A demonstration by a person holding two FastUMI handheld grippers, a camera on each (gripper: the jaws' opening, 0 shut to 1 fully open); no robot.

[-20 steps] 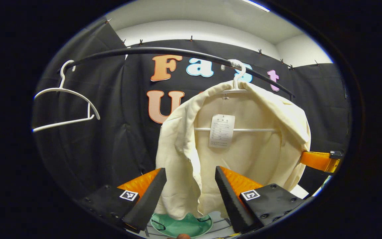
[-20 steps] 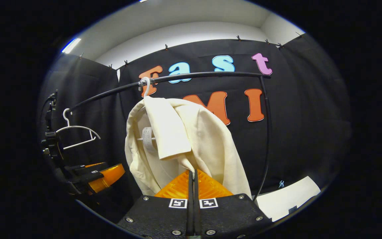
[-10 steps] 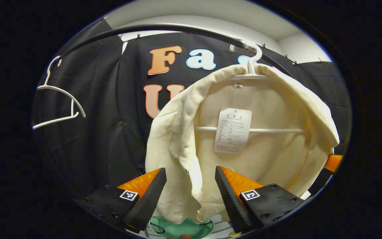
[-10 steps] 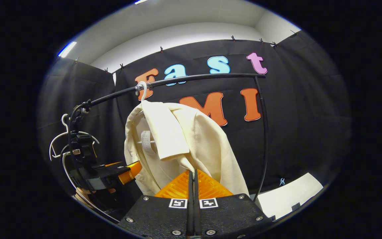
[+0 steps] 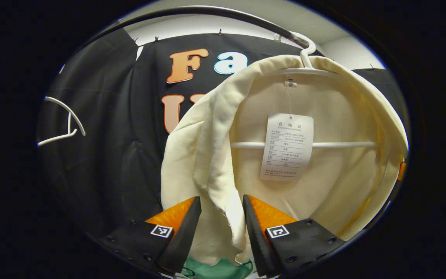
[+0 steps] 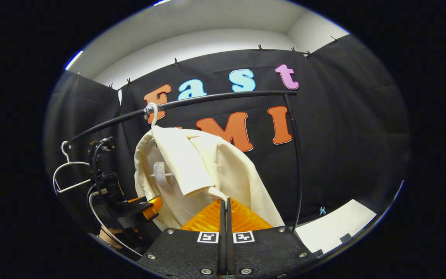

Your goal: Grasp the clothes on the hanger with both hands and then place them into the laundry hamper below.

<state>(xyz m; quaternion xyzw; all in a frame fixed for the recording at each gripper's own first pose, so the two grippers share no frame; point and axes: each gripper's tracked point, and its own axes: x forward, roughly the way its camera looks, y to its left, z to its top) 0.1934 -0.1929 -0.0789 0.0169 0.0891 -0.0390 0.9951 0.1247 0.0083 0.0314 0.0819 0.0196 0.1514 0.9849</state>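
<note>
Both claws at cream jacket [image 5: 207, 155]: left claw [image 5: 218, 201] half-open, right claw [image 6: 225, 201] pinching it.

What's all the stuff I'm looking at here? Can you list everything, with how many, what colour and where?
Garment: one, cream, draped on a hanger on the rail.
Paper tag: one, white, hanging inside the garment's neck.
Hanger under the garment: one, white, hooked on the rail.
Spare hanger: one, white, bare, further along the rail.
Rail: one, black, curved across the booth.
Hamper: one, green, below the garment's hem, partly hidden.
White sheet: one, low by the black wall.
Left gripper: fingers apart, either side of the garment's front edge.
Right gripper: fingers closed together at the garment's fabric.
</note>
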